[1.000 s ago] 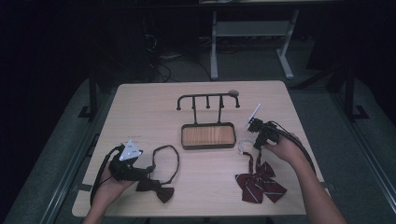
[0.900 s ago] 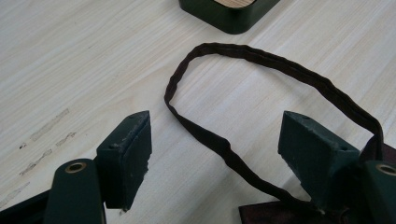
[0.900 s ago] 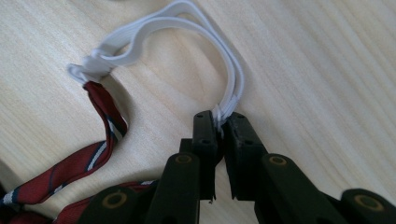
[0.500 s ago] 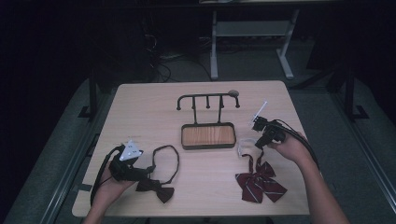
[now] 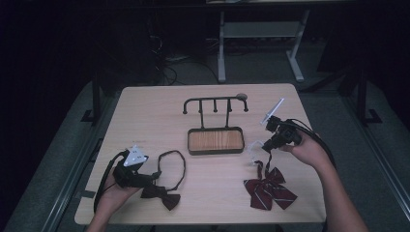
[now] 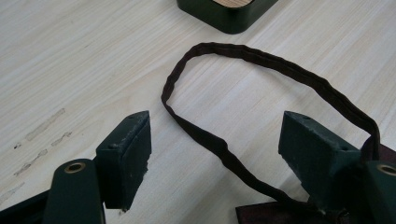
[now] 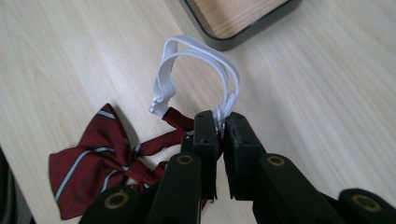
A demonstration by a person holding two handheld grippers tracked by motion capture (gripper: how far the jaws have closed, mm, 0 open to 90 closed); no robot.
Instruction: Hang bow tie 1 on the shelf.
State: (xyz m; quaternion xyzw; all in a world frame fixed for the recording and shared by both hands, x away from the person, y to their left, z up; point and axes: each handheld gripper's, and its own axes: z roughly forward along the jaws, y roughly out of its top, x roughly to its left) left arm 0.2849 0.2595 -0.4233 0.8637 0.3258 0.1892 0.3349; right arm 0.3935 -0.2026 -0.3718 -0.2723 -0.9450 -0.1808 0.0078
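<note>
Right gripper (image 7: 220, 122): jaws clamped on the white elastic neck loop (image 7: 196, 70) of the red striped bow tie (image 5: 267, 186), which lies on the light wooden table (image 5: 154, 111) near its front right edge. Left gripper (image 6: 215, 149): jaws wide apart, straddling the dark brown strap (image 6: 261, 70) of the dark brown bow tie (image 5: 162, 195) at front left. Wood-bottomed dark tray with a peg rack (image 5: 215, 140) sits mid-table between them.

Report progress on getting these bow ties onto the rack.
Done: nothing hangs on the rack yet; its pegs are bare. In hand: the right gripper is shut on the white elastic strap of the red striped bow tie, whose bow lies on the table. Left: the dark brown bow tie lies flat, its strap between the open left gripper's jaws, ungripped.
</note>
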